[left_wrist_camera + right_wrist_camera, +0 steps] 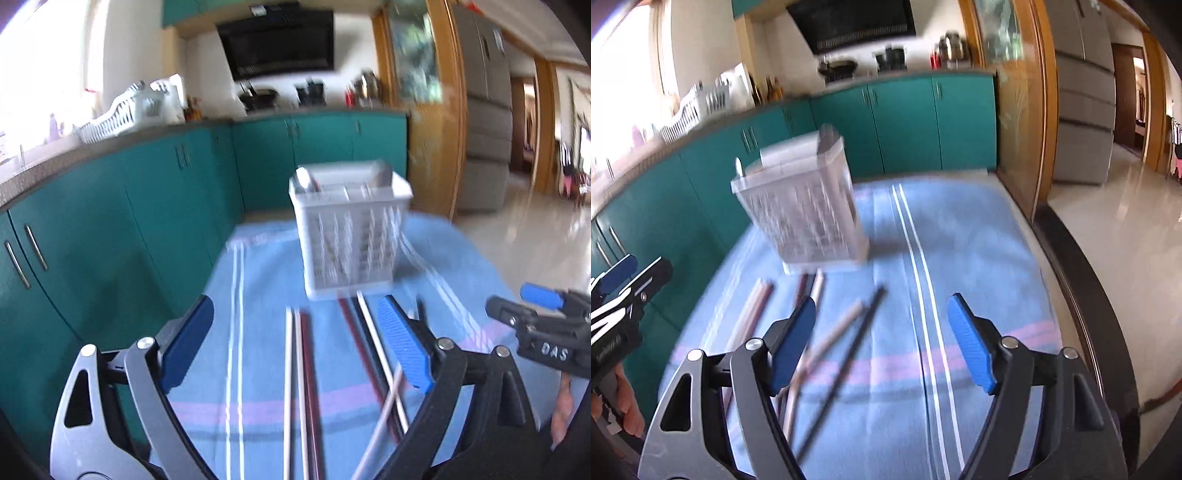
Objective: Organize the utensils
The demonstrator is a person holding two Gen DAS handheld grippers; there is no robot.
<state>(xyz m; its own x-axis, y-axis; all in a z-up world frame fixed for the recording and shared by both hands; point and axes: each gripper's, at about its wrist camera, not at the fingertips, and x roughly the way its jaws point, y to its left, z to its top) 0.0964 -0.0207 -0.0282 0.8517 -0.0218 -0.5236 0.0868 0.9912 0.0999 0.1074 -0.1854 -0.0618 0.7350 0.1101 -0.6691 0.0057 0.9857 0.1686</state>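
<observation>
Several long thin chopsticks [303, 376], some pale, some dark red or black, lie loose on the light blue striped cloth [258, 280] that covers the desk. In the left wrist view they fill the lower middle of the frame, most running straight up toward the basket, with two crossed at the lower right. In the right wrist view the chopsticks [834, 339] fan out across the lower left.

Just beyond their far ends, at the centre of the left wrist view, stands a white slotted plastic utensil basket [351, 236], upright on the cloth, with dividers inside and something metallic at its rim. Both views are blurred.

The left gripper [295, 350] stands wide, its blue pads on either side of the chopsticks with nothing pressed between them. The right gripper [882, 343] also stands wide and empty above the cloth.

Teal cabinets [110, 206] run along the left, and a glossy pale floor [1126, 236] fills the right.
</observation>
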